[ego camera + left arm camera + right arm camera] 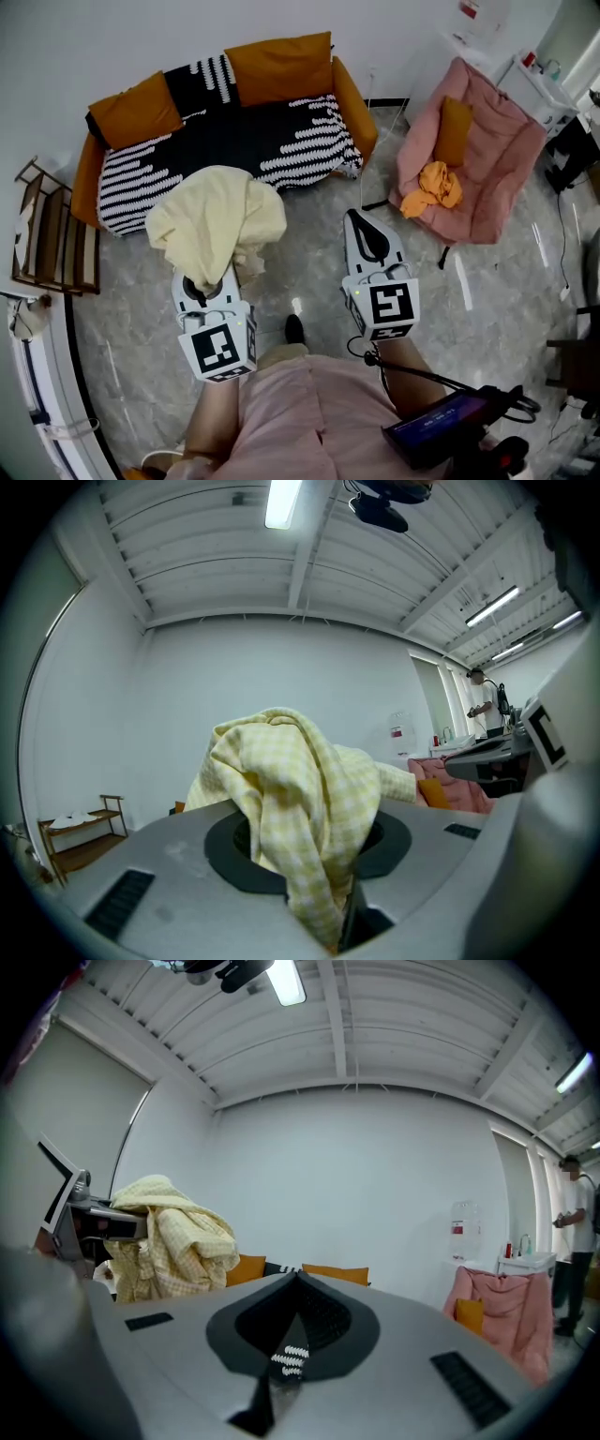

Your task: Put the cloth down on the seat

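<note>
meanwhile left tool [208, 281] clamps yellow cloth [215, 224] before sofa [225, 141].

A pink top [305, 412], white left tongs [214, 281] and right tongs [356, 223] with black-marked cubes [220, 349]

Sofa [225, 131] along far wall, rack [52, 230] to its left, armchair [487, 159] to its right, cushion [453, 131] and garment [433, 187] on armchair seat, cloth [216, 225] in left gripper [208, 277] before sofa's front edge, right gripper [364, 230] alongside, between sofa and armchair.

A living-room mock-up in a plain hall: an orange sofa [225, 131] against a white wall, a pink armchair [478, 159] right of it, a wooden rack [52, 230] left, and a ribbed ceiling [309, 564] with tube lights above.
</note>
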Action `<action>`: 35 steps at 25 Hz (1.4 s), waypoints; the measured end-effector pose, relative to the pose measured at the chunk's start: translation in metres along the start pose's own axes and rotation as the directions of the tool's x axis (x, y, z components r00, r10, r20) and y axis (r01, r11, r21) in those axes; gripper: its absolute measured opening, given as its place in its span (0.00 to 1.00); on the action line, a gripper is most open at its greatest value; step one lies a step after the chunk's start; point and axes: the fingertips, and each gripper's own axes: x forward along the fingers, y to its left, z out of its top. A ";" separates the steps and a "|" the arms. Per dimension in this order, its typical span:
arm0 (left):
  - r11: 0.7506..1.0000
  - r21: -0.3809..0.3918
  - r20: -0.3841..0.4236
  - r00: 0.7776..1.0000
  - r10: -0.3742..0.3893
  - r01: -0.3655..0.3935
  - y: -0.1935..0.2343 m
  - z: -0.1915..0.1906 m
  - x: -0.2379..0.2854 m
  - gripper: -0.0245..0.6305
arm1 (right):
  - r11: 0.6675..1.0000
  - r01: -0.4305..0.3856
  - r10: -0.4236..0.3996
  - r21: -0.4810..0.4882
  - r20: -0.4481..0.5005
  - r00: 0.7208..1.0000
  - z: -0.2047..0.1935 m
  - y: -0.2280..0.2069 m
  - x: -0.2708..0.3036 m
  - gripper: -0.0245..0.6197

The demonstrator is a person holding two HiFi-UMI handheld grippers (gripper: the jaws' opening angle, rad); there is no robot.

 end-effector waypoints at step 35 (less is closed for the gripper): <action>0.999 0.037 -0.042 0.999 -0.031 0.033 0.053 -0.012 0.247 0.24 | 0.998 0.028 -0.027 0.062 -0.019 0.999 0.008 -0.068 0.249 0.04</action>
